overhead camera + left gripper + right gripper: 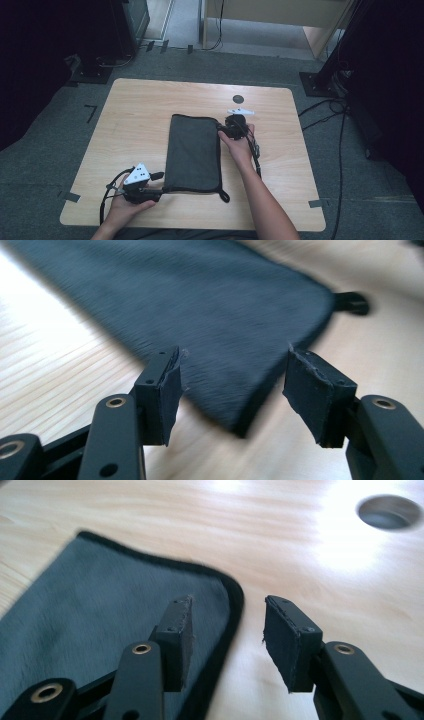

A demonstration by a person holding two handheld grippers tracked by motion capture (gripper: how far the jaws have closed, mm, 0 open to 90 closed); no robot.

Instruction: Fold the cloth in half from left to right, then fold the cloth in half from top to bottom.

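Note:
A dark grey cloth (pixel 192 152) with black edging lies folded flat in the middle of the wooden table (pixel 135 110). My left gripper (pixel 159 182) lies at the cloth's near left corner. In the left gripper view its jaws (pixel 235 355) stand open, with that corner of the cloth (pixel 200 305) between them and untouched by the pads. My right gripper (pixel 227 125) is at the cloth's far right corner. In the right gripper view it (pixel 228 600) is open above the cloth's rounded, black-edged corner (pixel 125 595), gripping nothing.
A small black loop (pixel 225 196) sticks out of the cloth's near right corner. A round hole (pixel 238 98) sits in the tabletop beyond the right gripper. Dark stands and cables (pixel 325 107) surround the table on the grey floor.

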